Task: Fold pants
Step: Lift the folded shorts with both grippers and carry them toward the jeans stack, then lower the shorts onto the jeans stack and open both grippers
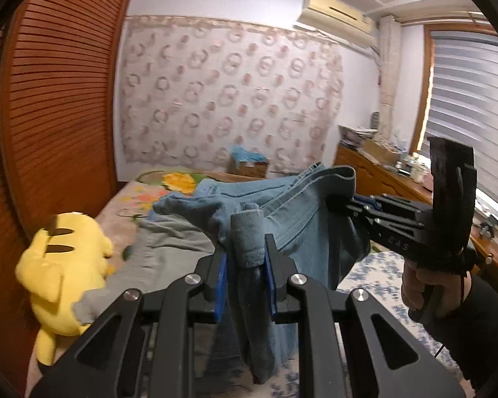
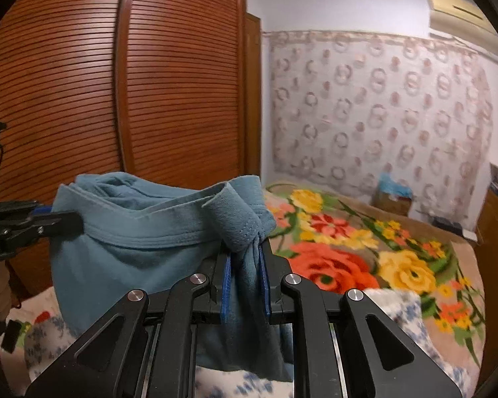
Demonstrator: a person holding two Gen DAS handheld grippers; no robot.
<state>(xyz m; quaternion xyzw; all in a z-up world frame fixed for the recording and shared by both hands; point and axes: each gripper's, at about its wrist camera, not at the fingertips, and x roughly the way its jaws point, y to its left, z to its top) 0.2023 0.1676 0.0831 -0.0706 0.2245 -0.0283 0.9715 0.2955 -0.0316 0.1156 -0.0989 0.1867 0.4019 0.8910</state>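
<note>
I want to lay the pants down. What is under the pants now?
The pants hang over bedding with blue flowers, and the left wrist view shows grey cloth. Directly beneath, the fabric hides the bed.

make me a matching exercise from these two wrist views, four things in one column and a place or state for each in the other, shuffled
Things:
1. blue pants
2. yellow plush toy
3. floral blanket
4. air conditioner

Places or states:
A. mounted high on the wall
B. lying on the bed near the slatted wooden wardrobe
C. spread over the bed
D. lifted off the bed, clamped in the left gripper and the right gripper

Pairs: 1-D, 2-B, 3-C, 4-A
</note>
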